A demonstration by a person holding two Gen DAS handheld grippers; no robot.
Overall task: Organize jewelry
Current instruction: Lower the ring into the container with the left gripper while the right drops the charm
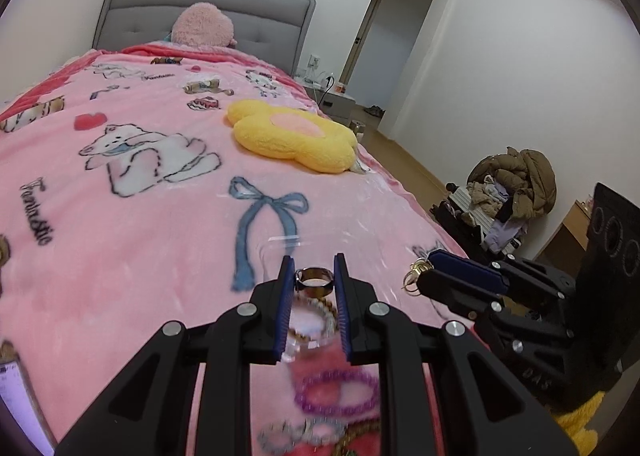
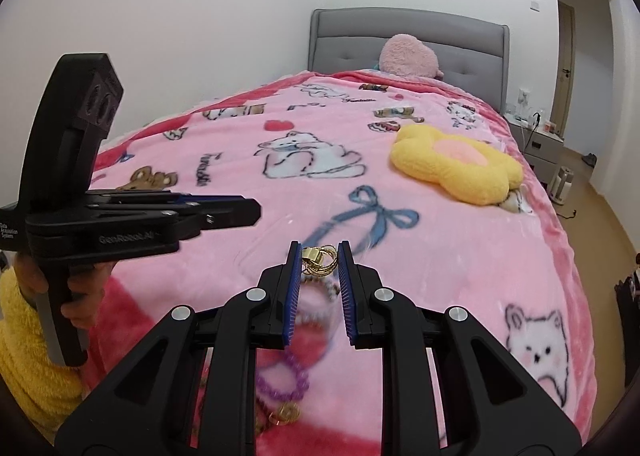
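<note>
White-walled bedroom: grey padded headboard (image 2: 408, 36), pink cartoon blanket (image 1: 140, 208), open doorway (image 1: 394, 28), wooden floor (image 1: 404, 160).

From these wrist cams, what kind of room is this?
A bedroom, almost certainly. A bed with a grey padded headboard and pink cartoon blanket fills both views, a yellow flower cushion lies on it, and clothes are piled by the wall.

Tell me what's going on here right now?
A person is sorting jewelry on a bed with a pink cartoon-print blanket. The left gripper is shut on a dark metal ring; the right gripper is shut on a small gold-coloured jewelry cluster. A purple beaded bracelet and other beaded pieces lie on the blanket below the grippers.
</note>
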